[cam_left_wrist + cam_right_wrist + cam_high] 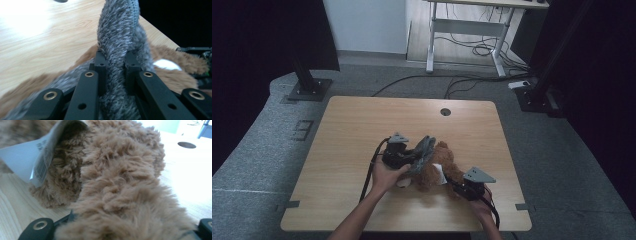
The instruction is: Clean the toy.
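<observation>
A brown plush toy [439, 170] lies at the middle of the wooden table [362, 130], with a white label [27, 162] sticking out of its fur. A grey fuzzy garment [424, 149] drapes over the toy's left side. My left gripper [413, 157] is shut on a fold of this grey garment [117, 37], which stands up between its pads [101, 66]. My right gripper [454, 181] reaches in from the right and is shut on the brown plush toy [120, 195]. The fur hides its fingertips.
A round cable hole [445, 111] sits near the table's far edge. Beyond the table, on the grey floor, are two black stand bases [307, 90], a white desk frame [462, 30] and loose cables [427, 80]. Bare wood surrounds the toy.
</observation>
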